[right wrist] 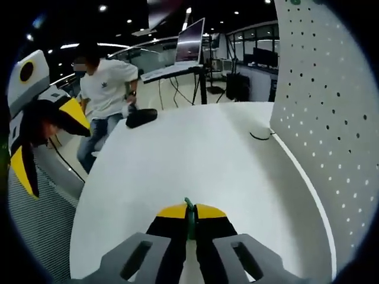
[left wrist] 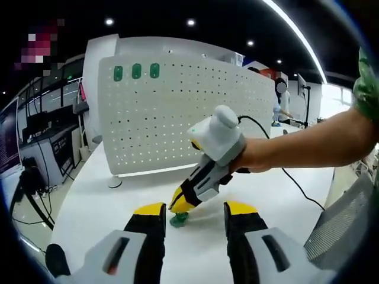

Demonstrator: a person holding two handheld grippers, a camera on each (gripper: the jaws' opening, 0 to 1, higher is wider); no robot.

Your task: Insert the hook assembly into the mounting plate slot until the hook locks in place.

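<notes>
A small green hook (left wrist: 179,220) rests low on the white table (left wrist: 118,195), pinched in the yellow tips of my right gripper (left wrist: 180,205), which reaches in from the right on a person's arm. My left gripper (left wrist: 195,208) stands open just in front of it, one jaw on either side and nothing between them. In the right gripper view my right gripper (right wrist: 189,214) is shut on the green hook (right wrist: 188,204), whose thin edge pokes up between the jaws. The white perforated mounting plate (left wrist: 177,118) stands upright behind, also seen as the mounting plate (right wrist: 331,118) at the right. My left gripper (right wrist: 47,142) shows at the left, open.
Three green hooks (left wrist: 137,71) sit in the plate's top left corner. A person in a white shirt (right wrist: 106,89) stands beyond the table's far edge, near a black object (right wrist: 141,117) and a laptop on a stand (right wrist: 189,44). A cable (left wrist: 296,183) trails across the table.
</notes>
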